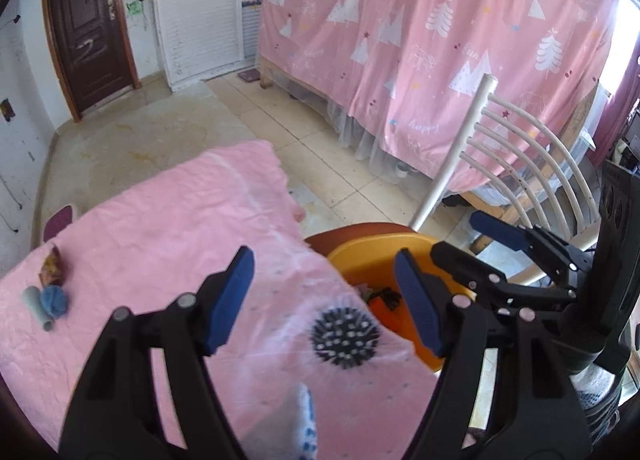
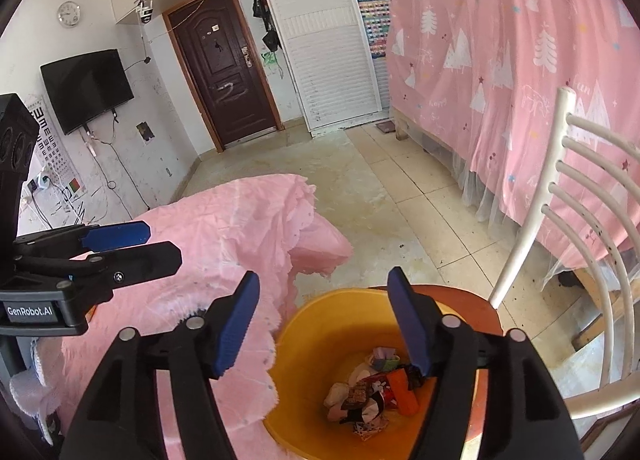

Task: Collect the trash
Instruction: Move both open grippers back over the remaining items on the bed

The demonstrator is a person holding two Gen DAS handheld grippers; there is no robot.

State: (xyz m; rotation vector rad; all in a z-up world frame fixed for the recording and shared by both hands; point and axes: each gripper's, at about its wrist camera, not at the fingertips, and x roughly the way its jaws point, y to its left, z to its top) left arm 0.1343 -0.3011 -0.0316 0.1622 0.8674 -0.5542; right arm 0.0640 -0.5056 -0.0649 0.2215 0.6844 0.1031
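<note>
Bin's trash heap: right view only.

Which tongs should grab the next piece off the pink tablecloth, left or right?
Left, probably. The left tongs are open over the tablecloth, with the spiky black ball right beneath them. The right tongs, also open, hang over the orange bin, away from the table's leftovers.

- Bin on chair, just beside table's right edge.
- Wrappers heaped in bin.
- Spiky ball near table's right edge.
- Tube, puff, wrapper clustered by left edge.
- Bed behind chair.
</note>
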